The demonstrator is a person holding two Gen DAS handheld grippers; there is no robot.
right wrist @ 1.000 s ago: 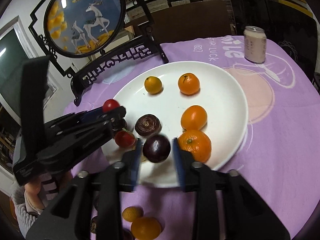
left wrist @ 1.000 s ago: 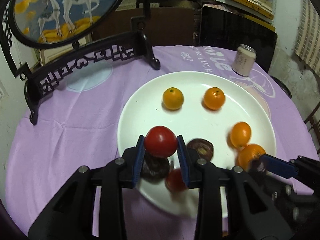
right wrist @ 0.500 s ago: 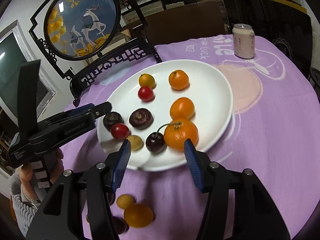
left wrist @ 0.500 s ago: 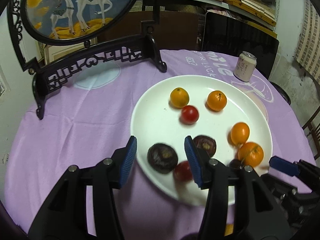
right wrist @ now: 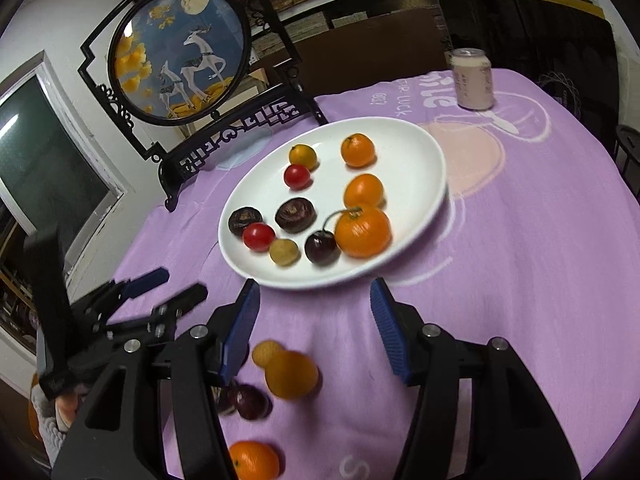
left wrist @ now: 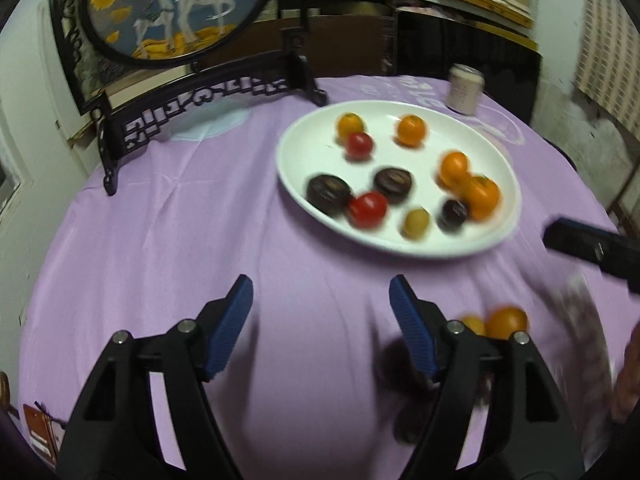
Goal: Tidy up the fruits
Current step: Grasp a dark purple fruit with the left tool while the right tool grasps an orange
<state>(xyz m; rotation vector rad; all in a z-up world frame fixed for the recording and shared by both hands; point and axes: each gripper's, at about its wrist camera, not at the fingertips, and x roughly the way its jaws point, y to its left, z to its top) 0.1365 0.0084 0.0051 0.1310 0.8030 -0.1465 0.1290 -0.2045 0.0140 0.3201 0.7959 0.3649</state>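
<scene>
The white plate (left wrist: pixel 304 140) (right wrist: pixel 404 148) on the purple cloth holds several oranges, two red tomatoes (left wrist: pixel 367 209) (right wrist: pixel 259 236), two dark brown fruits, a dark cherry (right wrist: pixel 321 247) and a small yellowish fruit. My left gripper (left wrist: pixel 320 292) hangs over bare cloth on the near side of the plate, its jaws opening with nothing between them. My right gripper (right wrist: pixel 315 292) is just short of the plate's near rim, jaws opening and pressing on nothing. A loose orange (right wrist: pixel 291 374) lies on the cloth below its fingers. More loose fruits lie around it, including a dark one (right wrist: pixel 250 400).
A round deer picture in a black stand (left wrist: pixel 192 96) (right wrist: pixel 180 52) stands at the back left. A pale can (left wrist: pixel 464 90) (right wrist: pixel 474 80) is behind the plate. Another orange (right wrist: pixel 252 460) lies near the table's front edge. A person's hand shows at the lower left of the right wrist view.
The left gripper let go of a red tomato onto the plate, widened and pulled back off the plate. The right gripper released the dark cherry beside the big orange and also drew back.
</scene>
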